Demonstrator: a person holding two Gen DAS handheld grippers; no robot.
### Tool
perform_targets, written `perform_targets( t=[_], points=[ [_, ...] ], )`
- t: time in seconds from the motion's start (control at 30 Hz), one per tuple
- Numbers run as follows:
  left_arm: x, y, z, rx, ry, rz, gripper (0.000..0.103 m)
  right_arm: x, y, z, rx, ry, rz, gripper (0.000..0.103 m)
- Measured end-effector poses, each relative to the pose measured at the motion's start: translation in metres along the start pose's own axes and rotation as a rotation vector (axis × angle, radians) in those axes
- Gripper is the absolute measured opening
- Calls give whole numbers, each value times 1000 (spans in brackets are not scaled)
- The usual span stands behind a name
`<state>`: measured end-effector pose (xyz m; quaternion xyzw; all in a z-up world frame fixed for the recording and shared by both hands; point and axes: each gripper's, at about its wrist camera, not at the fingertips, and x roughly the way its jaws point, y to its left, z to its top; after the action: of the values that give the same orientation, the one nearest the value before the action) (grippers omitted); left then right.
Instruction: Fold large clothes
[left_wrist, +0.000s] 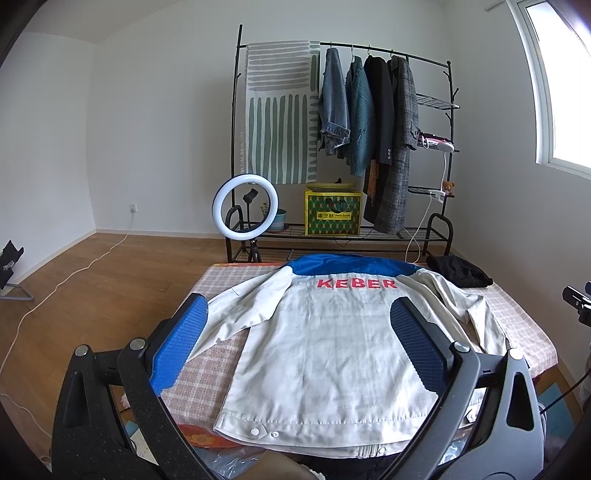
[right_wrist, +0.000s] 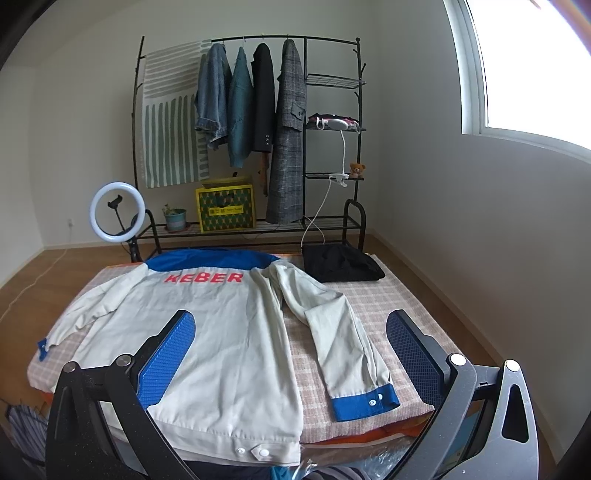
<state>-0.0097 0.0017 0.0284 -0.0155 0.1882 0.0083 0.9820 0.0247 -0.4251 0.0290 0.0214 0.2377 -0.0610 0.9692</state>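
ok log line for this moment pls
phase: pre-fold | jacket: flat, back up, sleeves out | left tongs: open, empty | right tongs: open, empty

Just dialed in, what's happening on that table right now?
A white jacket with a blue yoke and red KEBER lettering lies back-up, spread flat on the checked table cover. No fold shows yet: both sleeves lie out to the sides, the right one with its blue cuff near the front edge. The left gripper and right gripper hang open above the jacket, holding nothing. A folded black garment sits at the far right corner.
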Motion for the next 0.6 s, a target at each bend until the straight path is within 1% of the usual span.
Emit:
perform_targets(
  t=[0.6],
  points=[
    [-1,1,1,2,-1,1,101,-4,-2,2,-1,-17,-13,103]
  ],
)
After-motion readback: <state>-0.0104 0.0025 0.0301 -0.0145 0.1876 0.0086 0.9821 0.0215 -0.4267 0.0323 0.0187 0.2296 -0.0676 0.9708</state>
